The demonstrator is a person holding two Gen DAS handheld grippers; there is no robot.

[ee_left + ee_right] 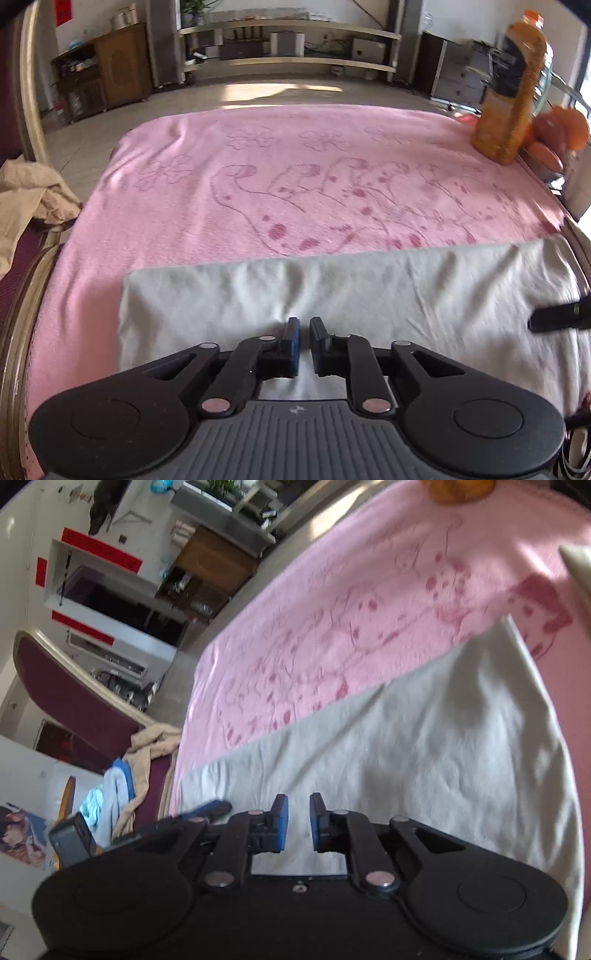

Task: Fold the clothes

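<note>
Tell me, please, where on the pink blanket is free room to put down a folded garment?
The pink blanket lies bare between the white garment's far edge and the blanket's far edge. The far right corner is crowded by the orange bottle and the oranges. The near strip is taken by the garment and both grippers.

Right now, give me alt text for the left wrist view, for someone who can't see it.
The left gripper, fingers nearly together, hovers over a pale grey-white garment spread flat on a pink floral blanket. An orange bottle stands at the far right; beige clothes lie at left.
</note>
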